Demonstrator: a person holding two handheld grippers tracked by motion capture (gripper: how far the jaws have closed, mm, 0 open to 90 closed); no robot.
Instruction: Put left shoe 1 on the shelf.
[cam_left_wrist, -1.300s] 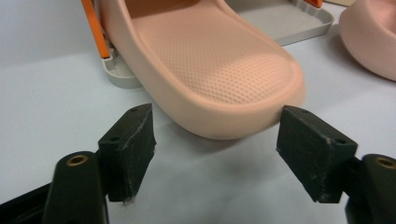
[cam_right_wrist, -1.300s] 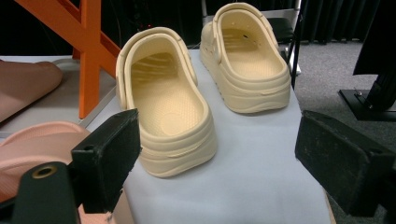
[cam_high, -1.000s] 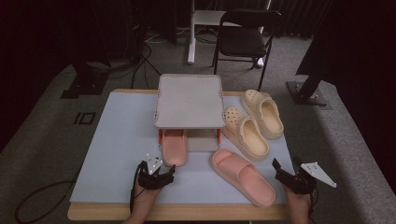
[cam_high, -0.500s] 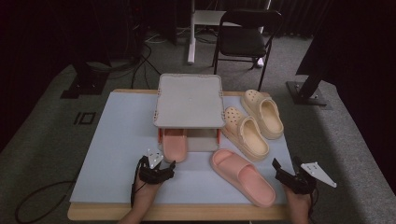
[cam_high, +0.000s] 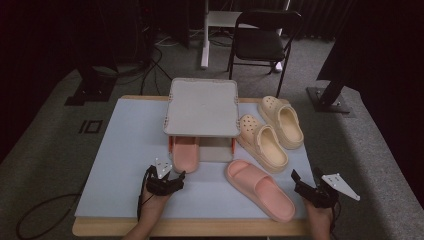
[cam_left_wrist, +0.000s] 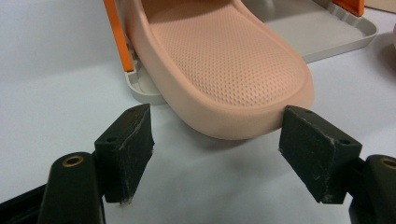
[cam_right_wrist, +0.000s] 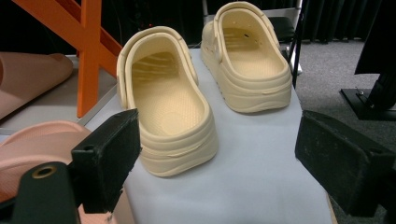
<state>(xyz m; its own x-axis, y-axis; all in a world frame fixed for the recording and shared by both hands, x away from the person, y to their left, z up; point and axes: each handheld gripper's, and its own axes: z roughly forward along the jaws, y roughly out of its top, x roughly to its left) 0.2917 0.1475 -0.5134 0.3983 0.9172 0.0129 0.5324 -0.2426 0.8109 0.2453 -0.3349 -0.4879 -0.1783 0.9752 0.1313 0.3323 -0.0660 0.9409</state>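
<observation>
Hovering with jaws wide apart, the left gripper (cam_left_wrist: 215, 154) is facing the pink slipper's heel (cam_left_wrist: 243, 88), gripping nothing; the right gripper (cam_right_wrist: 219, 163) is also standing open and empty.

A dim room with grey carpeted floor (cam_high: 45, 150) surrounds the pale-blue-topped wooden worktop (cam_high: 125, 150). Behind it stands a black folding metal chair (cam_high: 262, 42) beside a white post (cam_high: 204, 35). Black cables (cam_high: 145, 60) trail across the carpet; dark curtains (cam_right_wrist: 327, 18) hang behind.
</observation>
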